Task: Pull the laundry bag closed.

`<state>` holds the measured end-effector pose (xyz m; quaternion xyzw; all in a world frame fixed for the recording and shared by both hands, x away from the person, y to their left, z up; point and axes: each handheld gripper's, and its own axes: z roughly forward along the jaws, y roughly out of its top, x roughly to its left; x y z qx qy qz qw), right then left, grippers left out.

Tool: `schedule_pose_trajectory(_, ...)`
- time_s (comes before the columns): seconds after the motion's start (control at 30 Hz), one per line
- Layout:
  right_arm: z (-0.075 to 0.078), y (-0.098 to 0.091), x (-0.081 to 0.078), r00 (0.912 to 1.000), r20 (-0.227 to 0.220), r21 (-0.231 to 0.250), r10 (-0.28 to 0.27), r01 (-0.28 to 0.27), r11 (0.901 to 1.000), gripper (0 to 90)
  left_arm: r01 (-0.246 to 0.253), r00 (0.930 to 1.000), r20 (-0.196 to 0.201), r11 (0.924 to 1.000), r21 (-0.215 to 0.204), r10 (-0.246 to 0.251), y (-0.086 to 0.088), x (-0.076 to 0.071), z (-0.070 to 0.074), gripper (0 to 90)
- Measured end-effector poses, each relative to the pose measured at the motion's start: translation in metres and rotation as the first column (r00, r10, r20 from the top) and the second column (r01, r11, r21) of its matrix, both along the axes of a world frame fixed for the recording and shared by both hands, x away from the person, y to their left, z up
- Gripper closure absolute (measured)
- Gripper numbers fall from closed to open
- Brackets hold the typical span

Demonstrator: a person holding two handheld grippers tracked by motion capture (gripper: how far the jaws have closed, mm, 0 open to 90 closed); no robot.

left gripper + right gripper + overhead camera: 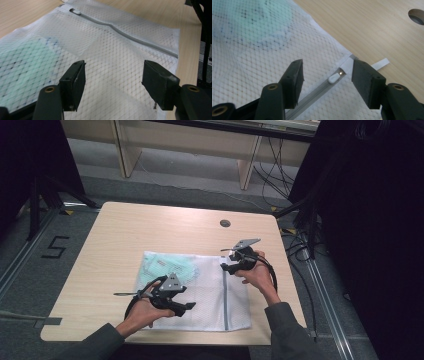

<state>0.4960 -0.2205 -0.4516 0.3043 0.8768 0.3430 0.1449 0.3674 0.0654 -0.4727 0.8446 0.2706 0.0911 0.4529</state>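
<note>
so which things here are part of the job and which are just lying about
In the job:
mesh bag
zip pull
green cloth inside
left gripper, jaws open
right gripper, jaws open

Lying about:
table hole
floor cables

- The high view looks forward and down from above the person's side of the table (120, 227), far enough to take in the whole top.
- The left gripper view sits close over the mesh bag (110, 57), looking along it.
- The right gripper view, equally close, shares the bag's zipper (332, 83) with both.
</note>
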Motion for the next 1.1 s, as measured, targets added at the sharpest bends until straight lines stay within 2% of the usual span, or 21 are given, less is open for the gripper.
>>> schedule_pose_trajectory(0.1, 0.004, -0.001, -0.006, 0.9996, -0.023, 0.031, -0.019, 0.020, 0.9993, 39.5, -0.018, 0.9997, 0.015, 0.9998, 0.011, 0.018, 0.008, 0.001, 0.002, 34.1)
schedule_pose_trajectory(0.13, 0.004, -0.001, -0.007, 0.9996, -0.012, 0.046, -0.024, 0.025, 0.9987, 39.1, -0.024, 0.9996, 0.014, 0.9997, -0.006, 0.024, 0.009, 0.002, 0.002, 33.9)
schedule_pose_trajectory(0.17, 0.005, -0.002, -0.009, 0.9992, -0.027, 0.051, -0.028, 0.029, 0.9983, 38.7, -0.021, 0.9996, 0.020, 0.9997, 0.012, 0.021, 0.014, 0.003, 0.004, 33.4)
schedule_pose_trajectory(0.23, 0.005, -0.002, -0.013, 0.9991, -0.024, 0.069, -0.036, 0.038, 0.9969, 37.8, -0.032, 0.9993, 0.017, 0.9995, -0.007, 0.033, 0.017, 0.003, 0.004, 32.9)
schedule_pose_trajectory(0.27, 0.007, -0.004, -0.016, 0.9992, -0.032, 0.048, -0.023, 0.024, 0.9985, 37.5, -0.046, 0.9990, 0.001, 0.9989, -0.007, 0.046, 0.019, 0.002, 0.004, 32.7)
schedule_pose_trajectory(0.3, 0.004, -0.003, -0.017, 0.9996, -0.006, 0.078, -0.026, 0.026, 0.9966, 36.8, -0.052, 0.9986, -0.002, 0.9986, -0.009, 0.052, 0.020, 0.002, 0.004, 32.4)
schedule_pose_trajectory(0.43, 0.005, -0.003, -0.025, 0.9994, -0.023, 0.070, -0.025, 0.026, 0.9972, 35.5, -0.049, 0.9987, 0.013, 0.9988, 0.002, 0.049, 0.026, 0.001, 0.005, 32.0)
schedule_pose_trajectory(0.47, 0.008, -0.004, -0.026, 0.9992, -0.035, 0.062, -0.016, 0.019, 0.9979, 35.5, -0.054, 0.9985, -0.001, 0.9985, -0.012, 0.054, 0.026, 0.000, 0.005, 31.9)
schedule_pose_trajectory(0.5, 0.007, -0.003, -0.029, 0.9986, -0.042, 0.080, -0.031, 0.035, 0.9962, 35.5, -0.046, 0.9989, 0.006, 0.9989, -0.009, 0.046, 0.027, 0.000, 0.005, 31.9)
schedule_pose_trajectory(0.53, 0.007, -0.004, -0.030, 0.9995, -0.026, 0.079, -0.020, 0.022, 0.9966, 35.5, -0.043, 0.9990, 0.014, 0.9991, 0.000, 0.043, 0.028, 0.000, 0.006, 31.9)
schedule_pose_trajectory(0.57, 0.007, -0.003, -0.032, 0.9995, -0.024, 0.081, -0.021, 0.023, 0.9965, 35.4, -0.060, 0.9982, -0.004, 0.9982, -0.011, 0.059, 0.028, -0.002, 0.006, 31.8)
schedule_pose_trajectory(0.6, 0.006, -0.003, -0.033, 0.9997, -0.015, 0.098, -0.021, 0.022, 0.9950, 35.2, -0.038, 0.9993, -0.008, 0.9993, 0.007, 0.038, 0.031, -0.001, 0.007, 31.6)
schedule_pose_trajectory(0.63, 0.007, -0.004, -0.035, 0.9995, -0.020, 0.093, -0.023, 0.025, 0.9953, 35.1, -0.054, 0.9985, 0.008, 0.9985, -0.007, 0.054, 0.031, -0.001, 0.007, 31.4)
schedule_pose_trajectory(0.67, 0.009, -0.006, -0.036, 0.9995, -0.032, 0.068, -0.007, 0.009, 0.9976, 35.1, -0.054, 0.9985, -0.003, 0.9985, -0.007, 0.054, 0.032, -0.002, 0.007, 31.4)
schedule_pose_trajectory(0.73, 0.005, -0.006, -0.039, 0.9995, -0.018, 0.092, -0.025, 0.026, 0.9954, 35.0, -0.052, 0.9985, 0.018, 0.9986, -0.008, 0.052, 0.034, -0.002, 0.007, 31.3)
schedule_pose_trajectory(0.8, 0.007, -0.009, -0.042, 0.9994, -0.030, 0.070, -0.017, 0.019, 0.9974, 35.1, -0.065, 0.9979, 0.000, 0.9977, -0.016, 0.065, 0.036, -0.003, 0.006, 31.2)
schedule_pose_trajectory(0.83, 0.006, -0.010, -0.043, 0.9996, -0.014, 0.075, -0.022, 0.023, 0.9969, 35.0, -0.046, 0.9988, 0.019, 0.9989, 0.013, 0.046, 0.038, -0.003, 0.007, 31.1)
schedule_pose_trajectory(1.0, 0.006, -0.015, -0.050, 0.9992, -0.033, 0.078, -0.023, 0.026, 0.9967, 34.7, -0.069, 0.9976, -0.004, 0.9975, -0.017, 0.069, 0.040, -0.006, 0.007, 30.5)
schedule_pose_trajectory(1.03, 0.006, -0.016, -0.051, 0.9995, -0.024, 0.079, -0.019, 0.021, 0.9966, 34.7, -0.061, 0.9980, 0.017, 0.9981, -0.008, 0.061, 0.042, -0.005, 0.008, 30.5)
schedule_pose_trajectory(1.07, 0.005, -0.016, -0.053, 0.9993, -0.030, 0.078, -0.021, 0.023, 0.9967, 34.6, -0.062, 0.9979, 0.019, 0.9980, 0.006, 0.062, 0.044, -0.005, 0.008, 30.3)
schedule_pose_trajectory(1.1, 0.003, -0.016, -0.055, 0.9994, -0.015, 0.098, -0.031, 0.032, 0.9946, 34.5, -0.073, 0.9973, 0.009, 0.9973, -0.010, 0.073, 0.044, -0.005, 0.007, 30.3)
